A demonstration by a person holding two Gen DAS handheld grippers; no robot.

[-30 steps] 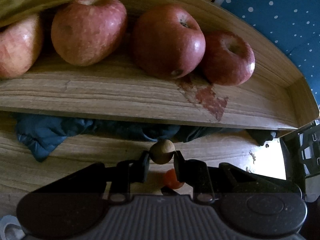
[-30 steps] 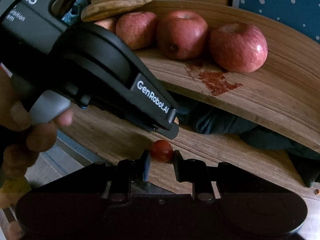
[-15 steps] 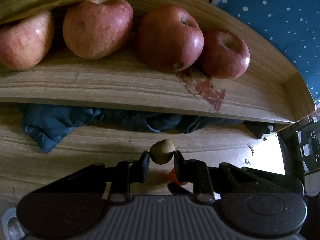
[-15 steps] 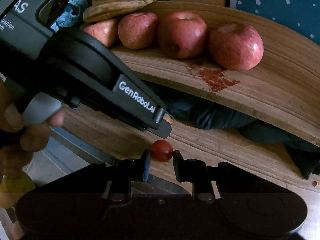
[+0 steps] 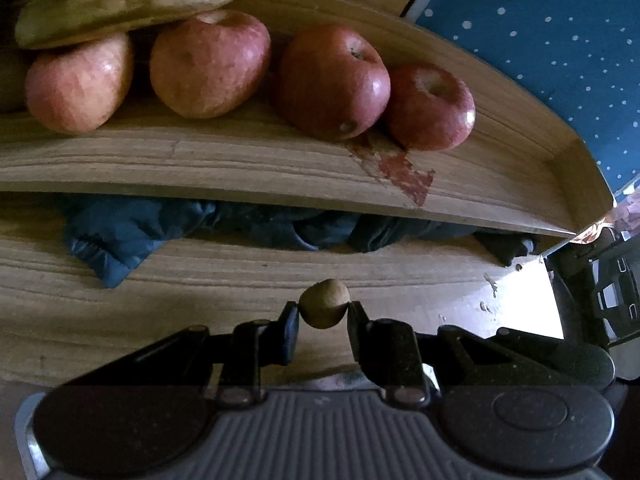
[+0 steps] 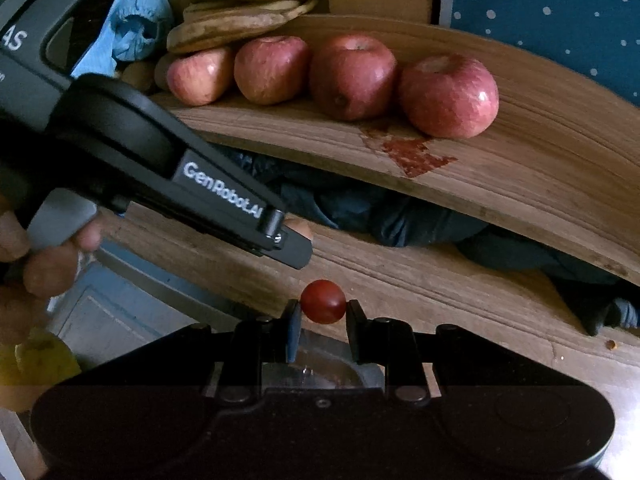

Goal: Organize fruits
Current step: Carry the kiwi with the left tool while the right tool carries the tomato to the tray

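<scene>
brown fruit (image 5: 324, 303) in left claw (image 5: 323, 312), red fruit (image 6: 323, 301) in right claw (image 6: 322, 312)

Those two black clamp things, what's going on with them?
A person is sorting fruit with a handheld gripper in each hand. The left gripper is shut on a small brownish round fruit, and the right gripper is shut on a small red fruit. Both are held in front of a wooden shelf, where four apples sit in a row with bananas resting on top at the left end.
</scene>
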